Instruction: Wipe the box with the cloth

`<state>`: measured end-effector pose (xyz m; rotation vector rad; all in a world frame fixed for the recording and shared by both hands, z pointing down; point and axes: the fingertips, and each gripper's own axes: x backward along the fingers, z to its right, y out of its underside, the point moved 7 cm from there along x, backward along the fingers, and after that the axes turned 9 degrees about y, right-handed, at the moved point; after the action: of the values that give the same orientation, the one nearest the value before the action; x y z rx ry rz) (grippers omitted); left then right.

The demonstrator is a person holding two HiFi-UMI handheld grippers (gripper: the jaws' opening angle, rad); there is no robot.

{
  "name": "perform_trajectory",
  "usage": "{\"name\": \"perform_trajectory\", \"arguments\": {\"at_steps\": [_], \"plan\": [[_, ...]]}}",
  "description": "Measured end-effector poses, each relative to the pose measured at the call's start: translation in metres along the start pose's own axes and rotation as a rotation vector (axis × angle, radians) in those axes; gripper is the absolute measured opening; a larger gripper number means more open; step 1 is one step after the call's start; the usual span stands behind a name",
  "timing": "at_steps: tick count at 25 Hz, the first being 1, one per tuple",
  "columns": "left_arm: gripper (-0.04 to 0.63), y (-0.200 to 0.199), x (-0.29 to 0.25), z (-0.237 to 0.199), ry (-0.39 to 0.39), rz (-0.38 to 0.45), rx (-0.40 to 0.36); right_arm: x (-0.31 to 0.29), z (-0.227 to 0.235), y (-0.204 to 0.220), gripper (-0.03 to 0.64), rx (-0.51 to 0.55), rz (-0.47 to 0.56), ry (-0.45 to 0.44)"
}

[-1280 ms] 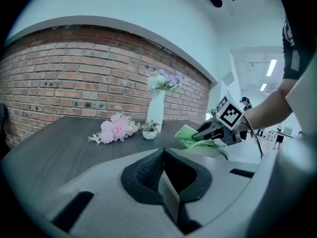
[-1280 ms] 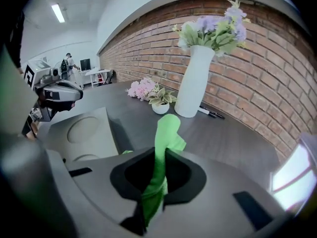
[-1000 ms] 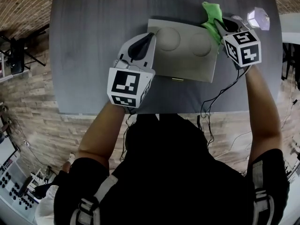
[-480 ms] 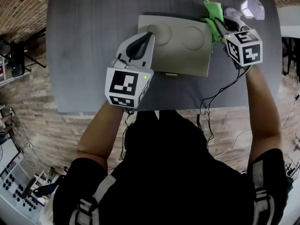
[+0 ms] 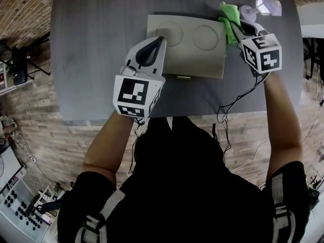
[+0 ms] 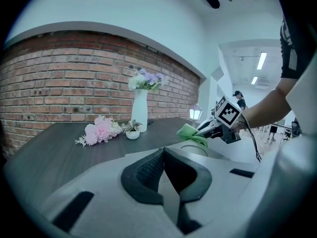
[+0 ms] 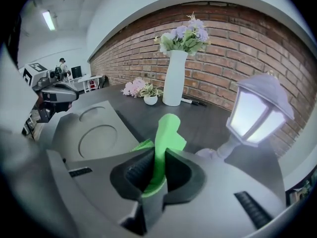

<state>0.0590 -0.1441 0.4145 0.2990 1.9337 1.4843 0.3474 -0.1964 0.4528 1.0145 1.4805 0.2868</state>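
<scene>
1 soft, limp cloth [image 7: 167, 130] is pinched mid-fold in the right gripper [image 7: 157, 165]; the left gripper [image 6: 163, 155] is closed, empty, over the box [image 5: 202, 59].

Office-like studio: brick wall [image 6: 64, 83], strip lights [image 6: 261, 61]

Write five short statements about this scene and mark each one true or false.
1. The right gripper is shut on the cloth. True.
2. The left gripper holds a second cloth. False: its jaws are together with nothing between them.
3. The box has two round recesses in its top. True.
4. The lamp stands on the box. False: it stands on the table, off the box, beside the right gripper.
5. The vase holds flowers. True.
</scene>
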Motion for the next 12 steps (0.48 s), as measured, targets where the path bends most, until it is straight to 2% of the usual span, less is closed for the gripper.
{"name": "perform_trajectory", "arguments": {"at_steps": [12], "plan": [[0.008, 0.001, 0.012, 0.013, 0.017, 0.005, -0.014, 0.017, -0.010, 0.019, 0.037, -0.016, -0.023, 0.018]]}}
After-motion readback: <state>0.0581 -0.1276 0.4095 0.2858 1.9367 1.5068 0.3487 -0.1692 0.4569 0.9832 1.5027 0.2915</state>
